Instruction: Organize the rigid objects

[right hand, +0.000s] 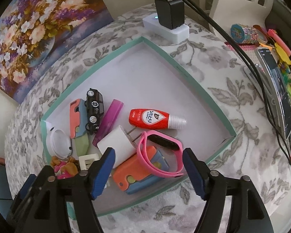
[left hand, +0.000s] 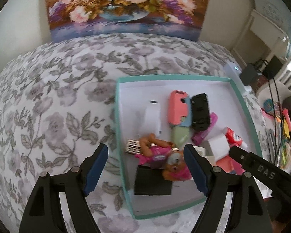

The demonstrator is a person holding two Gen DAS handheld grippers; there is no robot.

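Right wrist view showed the right tool [right hand: 148, 169] spread apart and empty above the pink watch [right hand: 161, 151] inside the teal tray [right hand: 184, 73], while the left tool [left hand: 146, 167], likewise apart, hovered over the tray's doll [left hand: 161, 153], so sorting seemed nearly done, next needing another loose item.

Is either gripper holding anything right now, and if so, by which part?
Nothing is held. The left gripper and right gripper both hang open over the teal tray; the pink watch lies below the right gripper, ungripped.
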